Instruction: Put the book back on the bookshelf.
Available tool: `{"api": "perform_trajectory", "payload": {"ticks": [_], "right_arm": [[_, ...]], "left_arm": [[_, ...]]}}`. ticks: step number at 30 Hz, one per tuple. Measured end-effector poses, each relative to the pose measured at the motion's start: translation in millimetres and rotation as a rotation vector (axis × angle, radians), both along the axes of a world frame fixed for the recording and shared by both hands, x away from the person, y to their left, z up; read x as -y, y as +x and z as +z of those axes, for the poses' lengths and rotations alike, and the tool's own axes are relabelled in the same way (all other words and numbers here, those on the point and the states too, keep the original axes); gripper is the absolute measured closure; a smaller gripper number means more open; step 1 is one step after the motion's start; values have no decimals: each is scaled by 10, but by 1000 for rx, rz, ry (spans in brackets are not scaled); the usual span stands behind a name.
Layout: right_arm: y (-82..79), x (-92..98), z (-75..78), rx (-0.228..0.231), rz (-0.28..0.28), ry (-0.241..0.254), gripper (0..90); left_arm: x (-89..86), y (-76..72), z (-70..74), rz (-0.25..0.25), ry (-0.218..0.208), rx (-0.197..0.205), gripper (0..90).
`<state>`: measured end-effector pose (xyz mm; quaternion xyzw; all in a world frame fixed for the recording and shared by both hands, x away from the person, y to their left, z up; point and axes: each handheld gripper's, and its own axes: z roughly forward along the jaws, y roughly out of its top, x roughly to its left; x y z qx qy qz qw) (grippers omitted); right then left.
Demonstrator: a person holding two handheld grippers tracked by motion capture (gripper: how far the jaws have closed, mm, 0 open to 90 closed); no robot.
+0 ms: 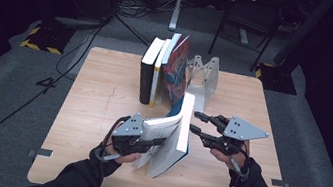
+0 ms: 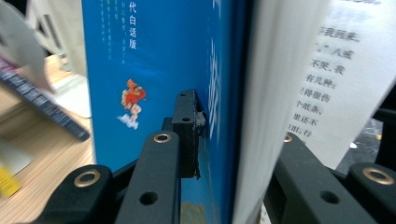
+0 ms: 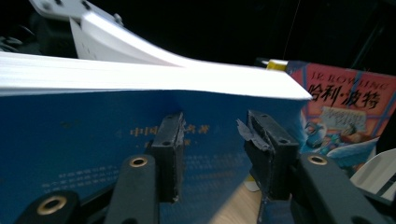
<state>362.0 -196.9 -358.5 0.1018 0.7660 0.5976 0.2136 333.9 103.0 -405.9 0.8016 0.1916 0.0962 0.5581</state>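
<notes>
One wooden table (image 1: 95, 112) carries everything. On it stand five books in all: a row of four upright books (image 1: 163, 70) at the far middle, leaning against one white bookend (image 1: 203, 76) on their right, and one blue book (image 1: 174, 140) held open on its edge near the front.

There are two grippers. The left gripper (image 1: 146, 143) is clamped on part of the blue book from its left side. The left gripper view makes this plain: one jaw presses the blue cover (image 2: 154, 79) and the other sits behind the block of white pages (image 2: 275, 93), with printed text on a loose page at the right.

The right gripper (image 1: 196, 122) sits just right of the book, its jaws apart. The right gripper view shows both jaws spread before the blue back cover (image 3: 93, 130), touching nothing as far as can be seen, and beyond it the red cover (image 3: 345, 107) of the row's rightmost book.
</notes>
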Motion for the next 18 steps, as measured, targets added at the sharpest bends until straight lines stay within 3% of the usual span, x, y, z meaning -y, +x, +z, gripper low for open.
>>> {"api": "perform_trajectory", "payload": {"ticks": [3,5,9,12,15,18], "right_arm": [[-36,42,62,30,-6,0,570],[-60,64,112,46,-44,-41,567],[-86,64,113,48,-61,-46,563],[-109,11,69,45,-63,-61,508],[-139,-51,-11,39,-53,-76,499],[-151,-83,-66,33,-51,-88,481]], "left_arm": [[107,80,-24,-11,-26,-17,751],[132,114,-28,-20,-27,-7,751],[114,98,-25,-21,-6,32,735],[84,63,-47,-13,-1,57,658],[49,-5,-55,-10,58,95,623],[6,-61,-92,-20,93,96,606]]}}
